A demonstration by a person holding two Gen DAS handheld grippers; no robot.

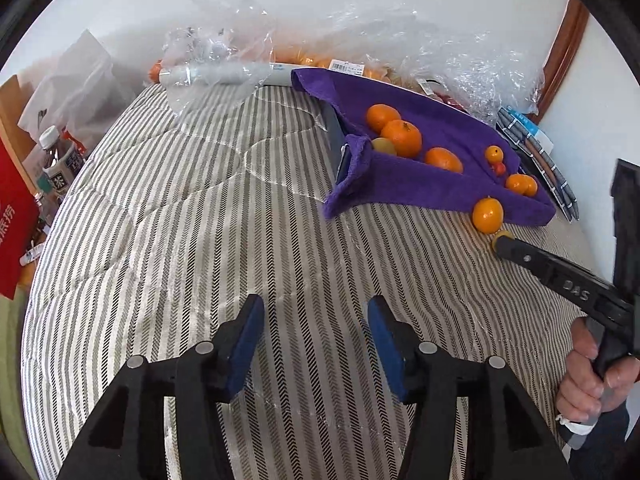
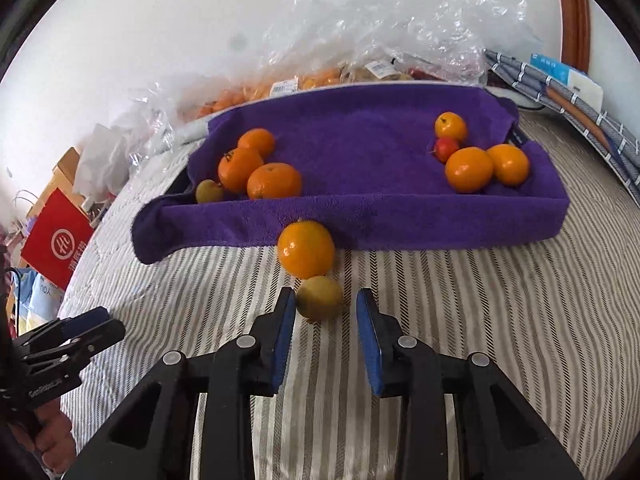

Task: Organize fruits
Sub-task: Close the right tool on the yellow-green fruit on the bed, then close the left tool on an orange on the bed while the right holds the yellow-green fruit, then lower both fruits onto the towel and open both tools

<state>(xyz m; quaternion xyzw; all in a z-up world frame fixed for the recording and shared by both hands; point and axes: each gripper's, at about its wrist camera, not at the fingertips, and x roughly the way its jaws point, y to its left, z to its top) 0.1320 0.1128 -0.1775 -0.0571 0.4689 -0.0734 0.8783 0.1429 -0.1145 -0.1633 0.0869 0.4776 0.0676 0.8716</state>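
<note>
The purple towel-lined tray (image 2: 360, 208) holds oranges at both ends. Just before it, an orange (image 2: 306, 248) touches a yellow-green fruit (image 2: 320, 298). Only the right view shows the right claw (image 2: 326, 320) released around that fruit; the left claw (image 1: 316, 344) gapes, holding nothing.

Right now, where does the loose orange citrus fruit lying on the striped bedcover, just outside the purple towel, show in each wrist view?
Left wrist view: the loose orange citrus fruit sits at right of centre, against the purple towel's near edge.
Right wrist view: it sits at centre, beyond the small yellow-green fruit.
Shared landmark: the purple towel.
</note>
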